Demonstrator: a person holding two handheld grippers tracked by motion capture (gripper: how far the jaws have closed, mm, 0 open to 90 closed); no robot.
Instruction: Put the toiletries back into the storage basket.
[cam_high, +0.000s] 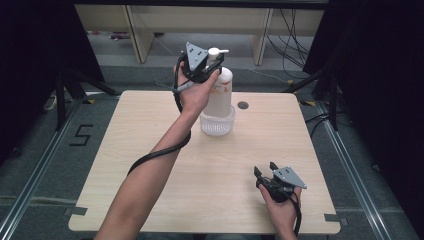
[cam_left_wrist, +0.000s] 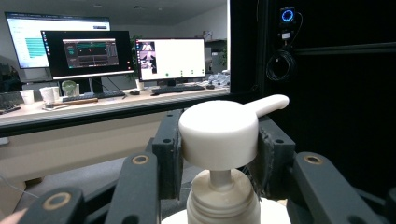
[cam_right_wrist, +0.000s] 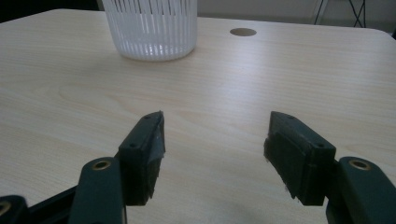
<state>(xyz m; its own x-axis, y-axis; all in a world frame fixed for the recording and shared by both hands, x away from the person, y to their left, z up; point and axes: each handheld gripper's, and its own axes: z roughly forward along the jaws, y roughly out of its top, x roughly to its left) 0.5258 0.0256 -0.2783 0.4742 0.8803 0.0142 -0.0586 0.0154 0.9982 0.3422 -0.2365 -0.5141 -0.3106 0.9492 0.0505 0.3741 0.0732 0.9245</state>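
Partly, left tongs (cam_high: 212, 64) hide the pump bottle (cam_high: 220, 95) neck.

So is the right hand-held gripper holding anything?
No, the right hand-held gripper is open, with bare table showing between its jaws.

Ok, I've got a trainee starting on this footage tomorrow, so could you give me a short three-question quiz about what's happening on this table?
1. True or false: the right gripper is holding the pump bottle.
2. Where does the bottle stand? A) flat on the bare table B) inside the white ribbed basket C) on the floor
3. Fill in: the left gripper has its fingers on either side of the bottle's pump ____.

Key: 1 false, its fingers are open above the table; 2 B; 3 head.
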